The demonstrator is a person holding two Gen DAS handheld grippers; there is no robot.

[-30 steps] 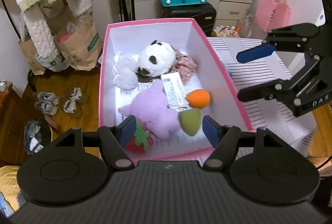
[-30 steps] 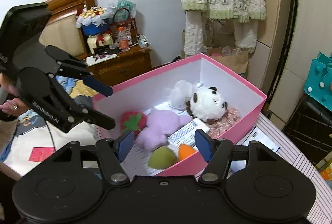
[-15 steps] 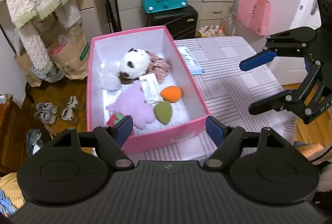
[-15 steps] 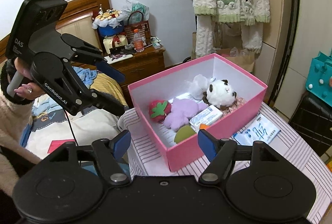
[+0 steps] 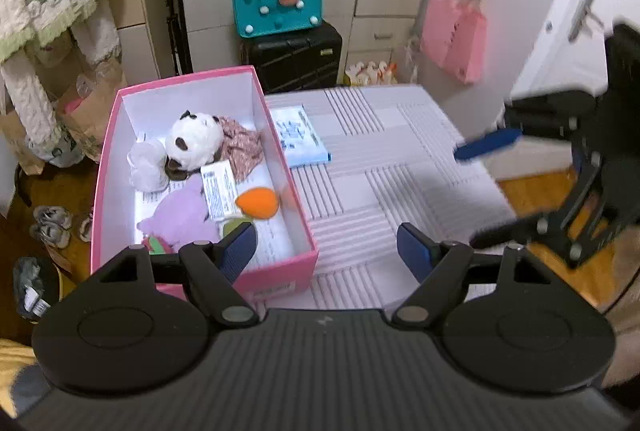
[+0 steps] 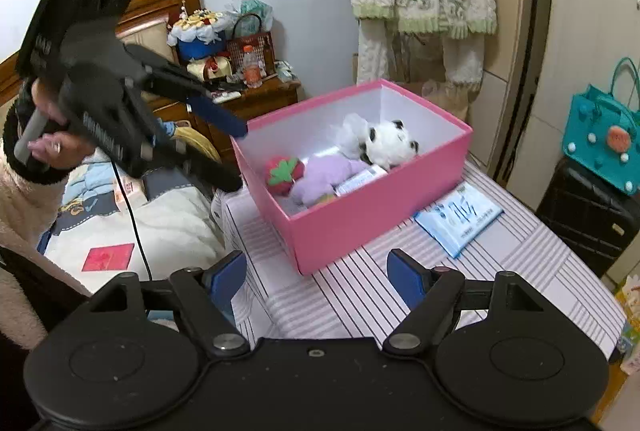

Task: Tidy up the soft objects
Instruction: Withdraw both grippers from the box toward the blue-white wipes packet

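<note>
While you've got both grippers hanging back from the box, here's the rundown:

Box count: one pink box (image 5: 280, 271), white inside, sitting on the striped table (image 5: 380, 151).
Toy count: six soft things I can count in there, plus one white labelled packet (image 5: 219, 190) lying on top.
Toys, far end: panda plush (image 5: 195, 142), a white fluffy thing (image 5: 147, 167) touching its left side, and a floral pink cloth piece (image 5: 241, 147) on its right.
Toys, near end: purple plush (image 5: 182, 215), orange teardrop-shaped soft piece (image 5: 258, 204), and a strawberry plush (image 6: 283, 175). There's a green bit by the orange one, mostly hidden behind your finger, so can't say what it is.
Outside the box: one blue-and-white tissue pack (image 5: 300, 137) flat on the table, just beside the box's right wall.
Left gripper (image 5: 326, 251): spread wide, nothing between the pads; the box is ahead and to its left.
Right gripper (image 6: 312, 279): jaws opening, nothing between them; it's over bare table near the box's front corner, toys well apart from it.
</note>
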